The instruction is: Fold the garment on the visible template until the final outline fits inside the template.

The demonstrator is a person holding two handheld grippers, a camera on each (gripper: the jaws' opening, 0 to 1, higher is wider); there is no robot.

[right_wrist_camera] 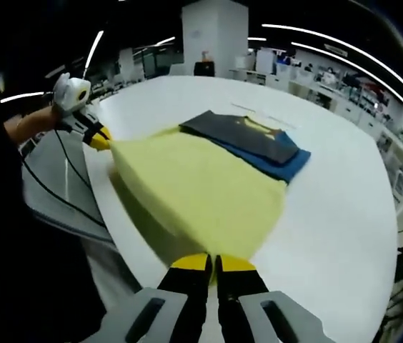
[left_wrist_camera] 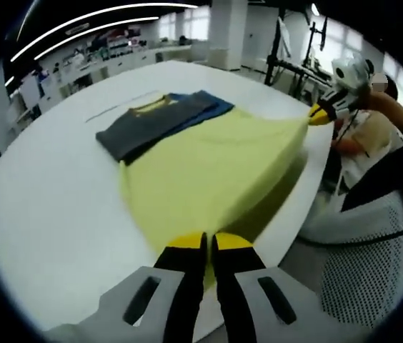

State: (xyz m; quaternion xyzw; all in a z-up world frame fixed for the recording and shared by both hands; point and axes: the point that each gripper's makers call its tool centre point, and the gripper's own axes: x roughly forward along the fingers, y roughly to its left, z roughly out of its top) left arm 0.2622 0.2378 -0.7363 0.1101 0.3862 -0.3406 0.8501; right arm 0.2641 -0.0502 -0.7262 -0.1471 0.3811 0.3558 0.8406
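Left gripper view: yellow shirt [left_wrist_camera: 216,171] stretched above the table [left_wrist_camera: 58,200].
Left gripper [left_wrist_camera: 209,246] and right gripper [right_wrist_camera: 212,266] each clamped a shirt corner; folded clothes [right_wrist_camera: 251,143] lay beyond.

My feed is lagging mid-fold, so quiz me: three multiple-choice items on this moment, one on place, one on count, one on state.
1. Where do the folded dark grey and blue garments lie?
A. On the white table, past the far edge of the yellow cloth garment
B. On the floor
C. On a chair

2. How many folded garments are in that pile?
A. One
B. Two
C. Four

3. How is the yellow garment held?
A. Lying loose
B. By one gripper
C. Stretched between both grippers

Answers:
1 A: the grey garment on the blue garment rests on the white table beyond the yellow garment.
2 B: grey over blue.
3 C: the left gripper and right gripper each pinch a corner.
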